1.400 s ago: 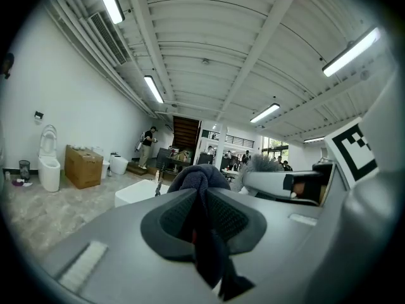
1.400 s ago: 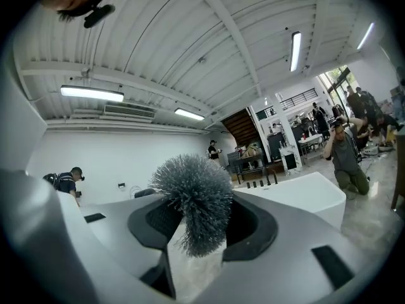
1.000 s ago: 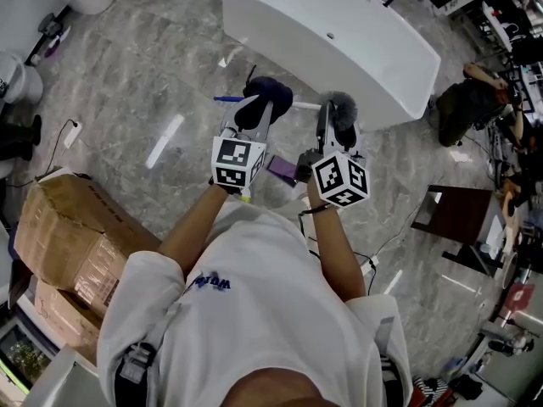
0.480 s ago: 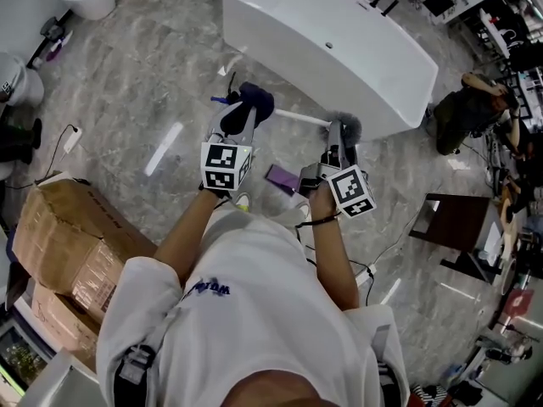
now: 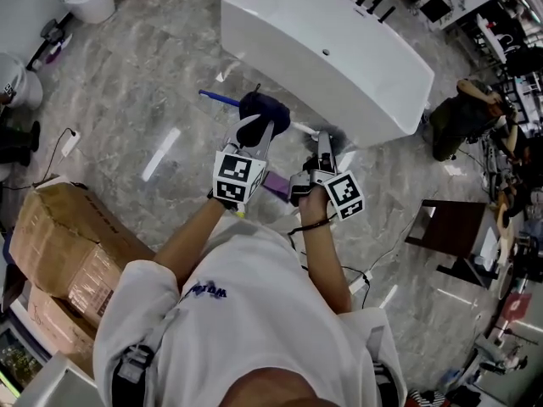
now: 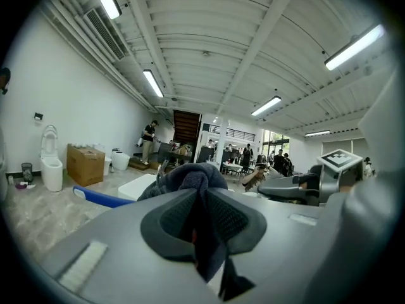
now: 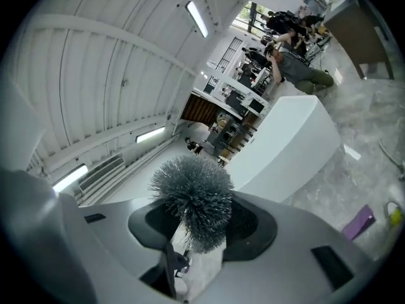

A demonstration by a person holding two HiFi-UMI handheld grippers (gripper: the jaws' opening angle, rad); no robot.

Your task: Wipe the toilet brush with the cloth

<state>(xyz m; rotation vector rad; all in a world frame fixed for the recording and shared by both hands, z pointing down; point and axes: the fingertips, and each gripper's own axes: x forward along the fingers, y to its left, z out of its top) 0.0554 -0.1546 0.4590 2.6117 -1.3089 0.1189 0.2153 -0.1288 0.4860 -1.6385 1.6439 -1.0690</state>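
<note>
Grey marble floor point(image 5: 127, 66), white bathtub point(image 5: 339, 49) at upper centre of the head view. I read the left gripper point(image 5: 261, 131) as clamped on the dark blue cloth point(image 5: 264, 107), which is bunched at the jaw tips. Right gripper point(image 5: 324, 144) is clamped on the toilet brush point(image 5: 339, 132), grey bristle head poking out between the jaws. Both sit mid-frame, with the cloth just left of the brush head and a white handle running between them. Blue bar point(image 5: 216, 98) sticks out left of the cloth. Cardboard boxes point(image 5: 59, 236) lower left.

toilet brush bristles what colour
Grey. The toilet brush bristles show best in the right gripper view.
</note>
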